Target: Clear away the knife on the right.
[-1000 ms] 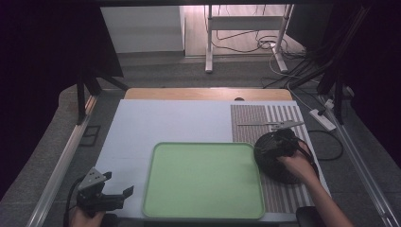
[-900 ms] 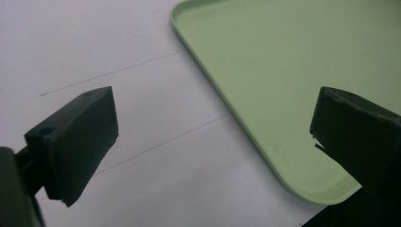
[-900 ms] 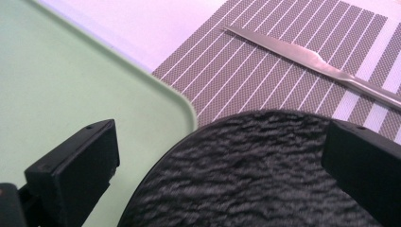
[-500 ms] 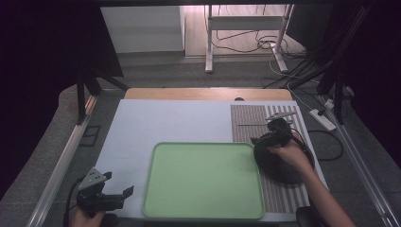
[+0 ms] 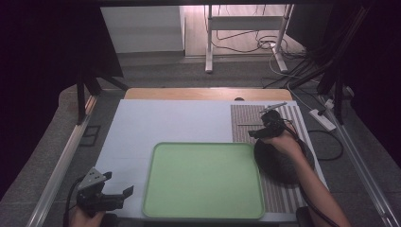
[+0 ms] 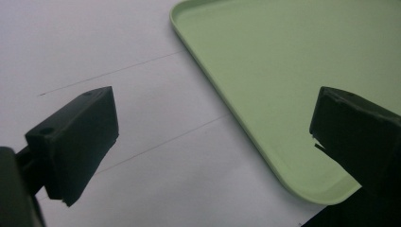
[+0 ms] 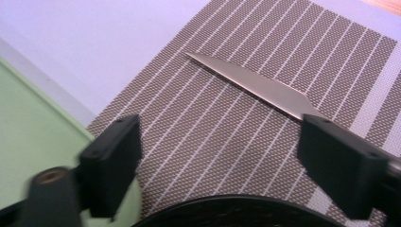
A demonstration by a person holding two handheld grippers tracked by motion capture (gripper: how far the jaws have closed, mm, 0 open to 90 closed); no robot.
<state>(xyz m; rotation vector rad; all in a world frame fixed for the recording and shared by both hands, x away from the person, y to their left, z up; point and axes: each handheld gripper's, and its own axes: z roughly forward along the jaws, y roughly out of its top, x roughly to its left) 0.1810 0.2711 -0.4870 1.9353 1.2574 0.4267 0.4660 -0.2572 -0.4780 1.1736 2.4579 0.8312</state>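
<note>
A steel knife (image 7: 255, 85) lies on the striped brown placemat (image 7: 265, 56); in the high view the knife (image 5: 247, 125) sits at the mat's far part. My right gripper (image 7: 220, 142) hovers over the mat just short of the knife, and the blade runs behind its right jaw. Its jaws have just been closing, but they stand apart with only bare mat between them. In the high view the right gripper (image 5: 262, 130) is beyond a black plate (image 5: 272, 165). My left gripper (image 6: 215, 127) is open over the white board beside the green tray (image 6: 283, 71), holding nothing.
The green tray (image 5: 203, 179) lies in the middle of the white board (image 5: 165, 123). A second metal utensil (image 5: 273, 107) lies at the mat's far edge. The plate's rim (image 7: 236, 210) sits right under the right gripper's jaws. The left gripper (image 5: 118, 195) rests at the near left corner.
The right hand has moved from over the black plate toward the far part of the mat, up to the knife. The left gripper has stayed where it was.
</note>
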